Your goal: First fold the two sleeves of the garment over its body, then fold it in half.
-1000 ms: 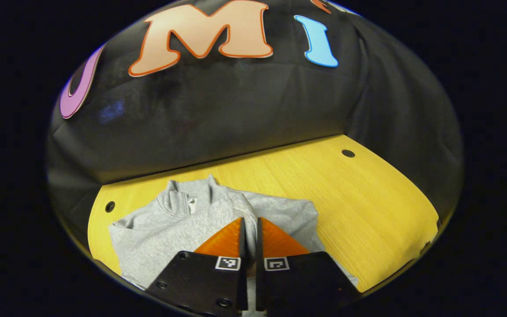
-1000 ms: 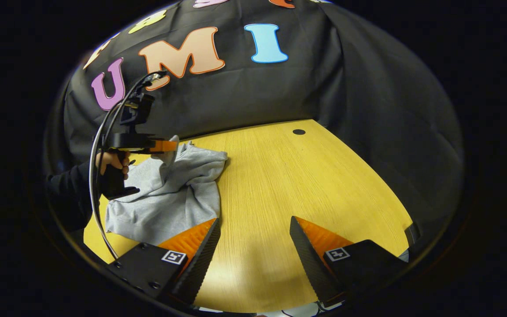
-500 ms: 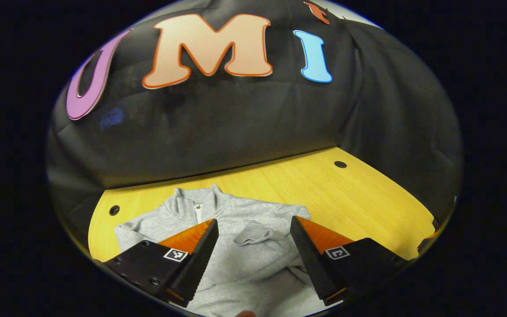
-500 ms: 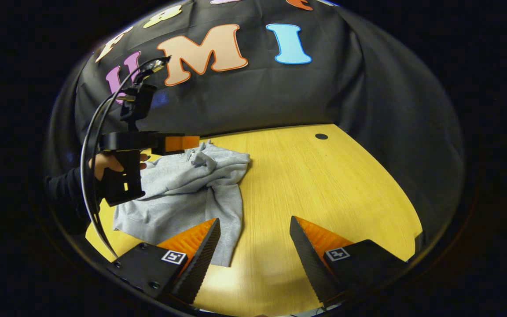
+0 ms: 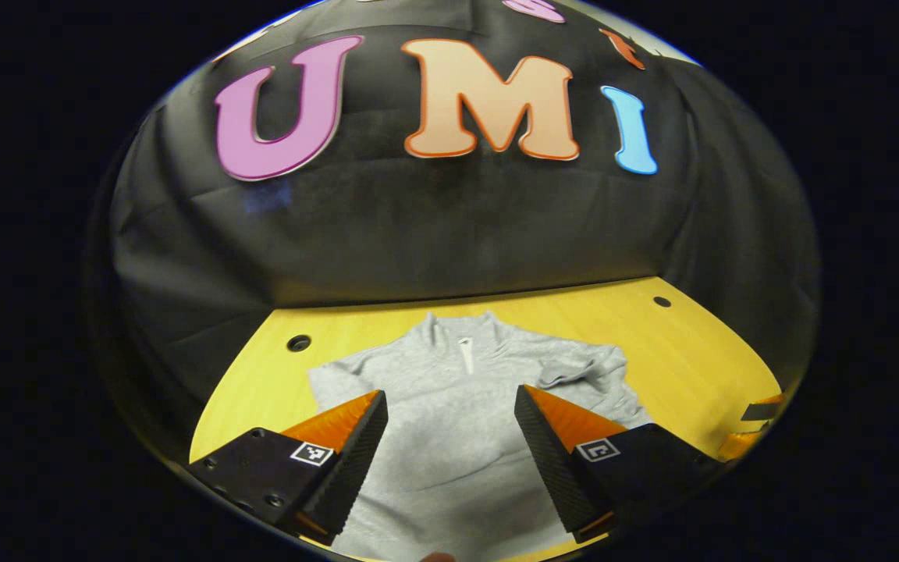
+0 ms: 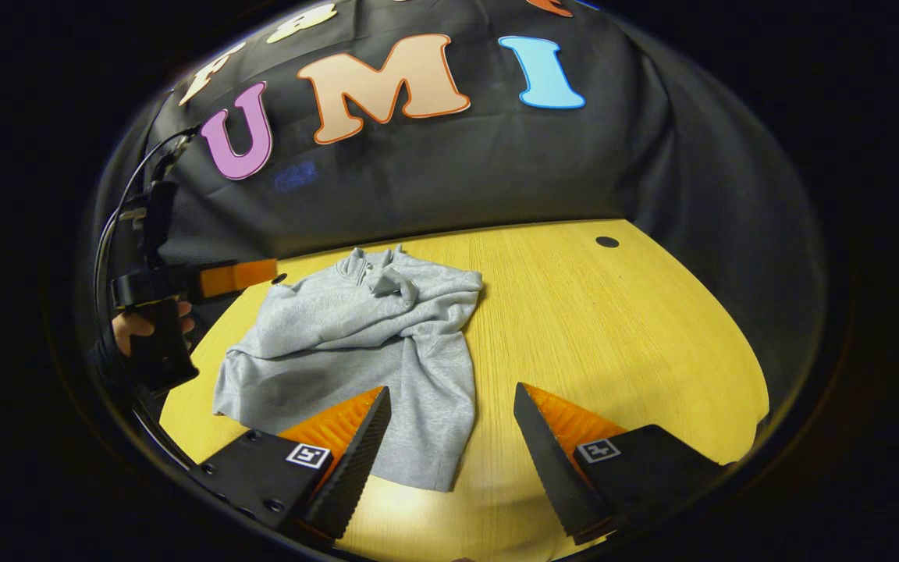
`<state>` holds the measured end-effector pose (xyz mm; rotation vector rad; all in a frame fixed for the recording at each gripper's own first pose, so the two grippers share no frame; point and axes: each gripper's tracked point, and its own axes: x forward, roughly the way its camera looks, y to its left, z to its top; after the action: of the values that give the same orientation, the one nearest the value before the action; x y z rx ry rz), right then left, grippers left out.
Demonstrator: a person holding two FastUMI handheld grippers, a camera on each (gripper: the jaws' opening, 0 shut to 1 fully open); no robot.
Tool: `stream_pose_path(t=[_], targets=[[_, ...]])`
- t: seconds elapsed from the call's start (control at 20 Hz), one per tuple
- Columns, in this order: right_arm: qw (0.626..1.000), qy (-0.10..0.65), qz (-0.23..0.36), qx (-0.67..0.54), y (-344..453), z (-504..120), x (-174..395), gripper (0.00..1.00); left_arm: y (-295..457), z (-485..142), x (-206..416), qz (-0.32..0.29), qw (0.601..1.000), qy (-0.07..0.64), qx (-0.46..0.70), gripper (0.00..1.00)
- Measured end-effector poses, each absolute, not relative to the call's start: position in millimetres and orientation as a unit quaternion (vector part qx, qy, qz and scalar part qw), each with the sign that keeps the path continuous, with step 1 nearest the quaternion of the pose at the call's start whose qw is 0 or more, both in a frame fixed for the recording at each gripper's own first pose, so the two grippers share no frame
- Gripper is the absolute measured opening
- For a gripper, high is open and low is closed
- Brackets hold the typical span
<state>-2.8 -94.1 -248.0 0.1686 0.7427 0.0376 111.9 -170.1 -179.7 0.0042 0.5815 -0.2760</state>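
Left gripper view: near hem of the grey garment (image 5: 449, 421) is cut off at the lower edge, partly behind the fingers (image 5: 356, 437). At far right edge, an orange-and-black part (image 5: 758, 414) is clipped; too little to identify.

Right gripper view: the hand (image 6: 133, 324) holding the left gripper (image 6: 235, 275) is mostly covered by its handle. Garment's near left corner sits behind a finger (image 6: 344, 437).

Bare table (image 6: 613, 328) right of garment (image 6: 364, 336)

A recording booth: black cloth wall (image 6: 457, 172) closes round a bare yellow wooden table (image 6: 613, 328) with drilled holes.
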Motion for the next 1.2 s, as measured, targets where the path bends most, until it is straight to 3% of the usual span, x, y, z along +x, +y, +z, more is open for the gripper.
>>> stream_pose_path(t=[0.35,0.5,0.75,1.2], targets=[[0.923,0.379,0.017,0.073,-86,-268,-1,0.95,-81,-224,61,-0.079,0.937,0.338,-0.029,0.92],[0.918,0.39,0.016,0.067,-83,-279,-6,0.95,-60,-248,34,-0.076,0.926,0.368,-0.033,1.0],[0.91,0.411,0.02,0.052,-74,-298,-16,0.99,-42,-292,-10,-0.077,0.902,0.424,-0.022,0.98],[0.894,0.446,0.031,0.033,-58,-325,-28,0.95,-43,-327,-36,-0.086,0.882,0.463,-0.034,0.99]])
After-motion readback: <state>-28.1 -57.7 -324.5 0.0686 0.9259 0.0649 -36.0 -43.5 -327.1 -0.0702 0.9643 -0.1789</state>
